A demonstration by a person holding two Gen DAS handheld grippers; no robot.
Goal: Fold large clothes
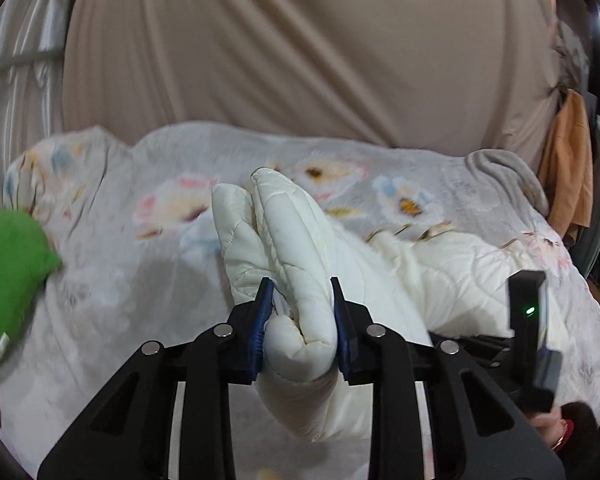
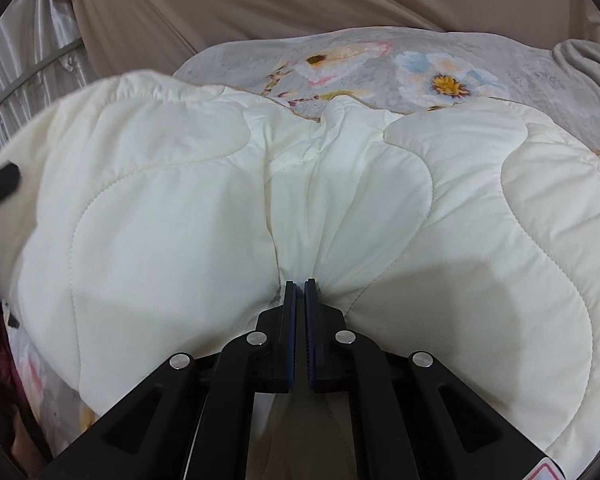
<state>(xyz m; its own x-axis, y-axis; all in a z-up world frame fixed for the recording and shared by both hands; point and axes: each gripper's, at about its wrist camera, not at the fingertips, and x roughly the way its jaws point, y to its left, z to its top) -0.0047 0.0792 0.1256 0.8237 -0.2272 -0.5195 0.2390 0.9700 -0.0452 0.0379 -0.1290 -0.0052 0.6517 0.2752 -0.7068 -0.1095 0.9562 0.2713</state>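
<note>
A cream-white quilted garment (image 2: 188, 208) lies spread over a bed with a grey floral blanket (image 2: 380, 64). In the left wrist view my left gripper (image 1: 302, 292) is shut on a thick folded bunch of the same garment (image 1: 284, 232), which stands up between the blue pads. In the right wrist view my right gripper (image 2: 300, 286) is shut tight on a pinched edge of the garment, with creases fanning away from the fingertips. The other gripper's black body (image 1: 532, 332) shows at the right of the left wrist view.
A green cushion (image 1: 8, 276) sits at the left edge of the bed. A beige curtain (image 1: 300, 48) hangs behind the bed. A grey towel (image 1: 508, 172) and an orange cloth (image 1: 568, 168) are at the bed's far right.
</note>
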